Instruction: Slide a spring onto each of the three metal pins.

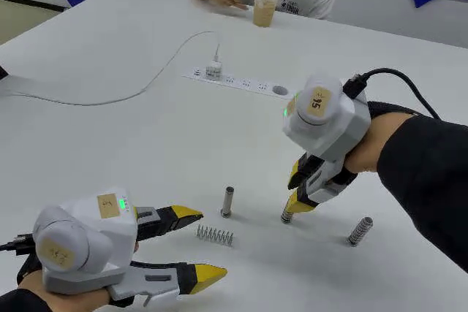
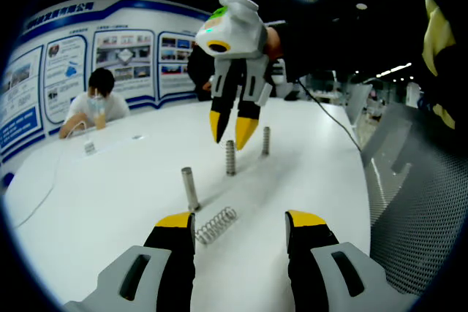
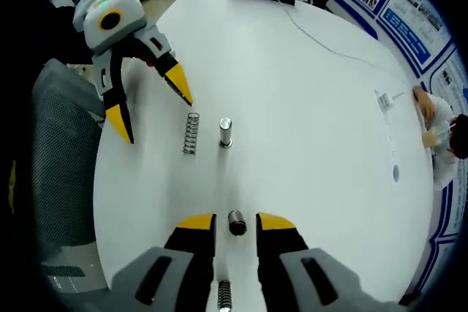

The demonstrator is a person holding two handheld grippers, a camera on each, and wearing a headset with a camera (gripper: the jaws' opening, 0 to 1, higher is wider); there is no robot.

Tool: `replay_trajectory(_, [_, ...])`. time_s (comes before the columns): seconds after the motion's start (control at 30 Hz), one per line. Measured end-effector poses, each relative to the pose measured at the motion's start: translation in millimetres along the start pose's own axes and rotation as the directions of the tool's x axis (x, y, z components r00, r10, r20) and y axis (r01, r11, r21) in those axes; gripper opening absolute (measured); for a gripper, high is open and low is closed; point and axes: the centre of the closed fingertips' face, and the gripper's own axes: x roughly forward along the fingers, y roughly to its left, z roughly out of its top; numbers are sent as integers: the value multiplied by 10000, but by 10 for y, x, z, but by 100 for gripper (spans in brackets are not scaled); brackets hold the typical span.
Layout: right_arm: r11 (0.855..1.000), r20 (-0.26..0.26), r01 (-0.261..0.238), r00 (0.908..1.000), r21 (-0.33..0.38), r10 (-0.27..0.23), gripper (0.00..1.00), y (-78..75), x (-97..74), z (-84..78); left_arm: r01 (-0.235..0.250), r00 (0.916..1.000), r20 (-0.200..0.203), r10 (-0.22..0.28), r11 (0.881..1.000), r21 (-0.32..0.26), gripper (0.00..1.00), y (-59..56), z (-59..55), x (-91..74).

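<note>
Your left gripper (image 1: 205,244): marking illegible, jaws wide apart | loose steel coil spring (image 1: 214,235): lying flat just ahead of those jaws | bare grey metal pin (image 1: 227,202): upright, just beyond the spring | your right gripper (image 1: 296,193): marked "95", jaws slightly apart astride the spring-covered pin (image 1: 287,215) | second sprung pin (image 1: 360,231): standing farther right.

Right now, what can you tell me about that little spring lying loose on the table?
The loose spring is a short coil of bare, silvery metal wire, and it looks unbent. It lies flat on its side on the white table, not on any pin. It sits just ahead of the open left claw, roughly between its yellow tips, and beside the upright bare pin. Nothing seems to touch it but the tabletop.
</note>
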Motion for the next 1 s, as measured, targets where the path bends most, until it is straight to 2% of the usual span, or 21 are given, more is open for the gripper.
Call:
replay_trajectory(0.37, [9995, 493, -327, 9982, -37, 329, 21, 195, 76, 224, -40, 10000, -2, 40, 10000, -17, 51, 15, -10, -12])
replay_trajectory(0.77, [9973, 716, -737, 9947, -44, 738, 20, 413, 259, 348, -31, 10000, -17, 30, 10000, -50, 50, 8, -18, 2])
replay_trajectory(1.0, [9968, 1002, -803, 9918, 28, 796, 19, 468, 341, 448, -23, 10000, -41, 23, 10000, -51, 50, 6, -20, 3])
